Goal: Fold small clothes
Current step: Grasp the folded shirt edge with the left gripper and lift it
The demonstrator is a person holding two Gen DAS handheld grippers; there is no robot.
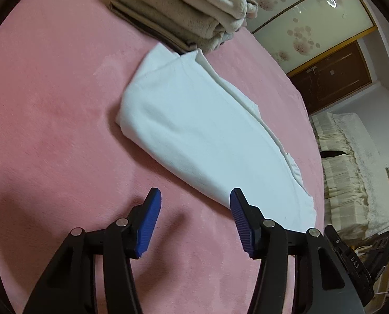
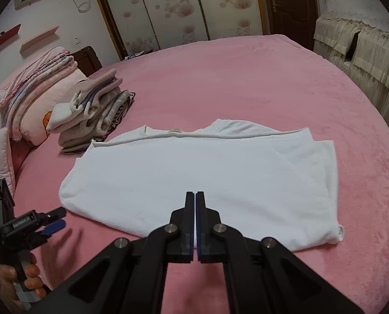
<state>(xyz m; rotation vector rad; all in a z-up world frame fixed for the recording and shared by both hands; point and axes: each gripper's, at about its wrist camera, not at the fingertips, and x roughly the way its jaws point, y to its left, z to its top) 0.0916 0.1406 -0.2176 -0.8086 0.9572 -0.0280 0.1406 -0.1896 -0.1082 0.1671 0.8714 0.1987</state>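
Observation:
A white garment (image 1: 194, 130) (image 2: 194, 178) lies folded flat on the pink bed cover (image 1: 50, 104) (image 2: 246, 78), with its neckline on the far side in the right wrist view. My left gripper (image 1: 195, 198) is open and holds nothing; it hovers over the cover just beside the garment's near left edge. The same gripper (image 2: 55, 221) shows at the lower left of the right wrist view, held by a hand (image 2: 24, 280). My right gripper (image 2: 195, 193) is shut with nothing visible between its pads, above the garment's near edge.
A stack of folded clothes (image 1: 184, 18) (image 2: 97, 115) sits just beyond the garment's left end. Pink pillows and quilts (image 2: 34, 91) are piled further left. The bed's edge curves along the right, with cloth-covered furniture (image 2: 364, 52) (image 1: 351, 170) past it.

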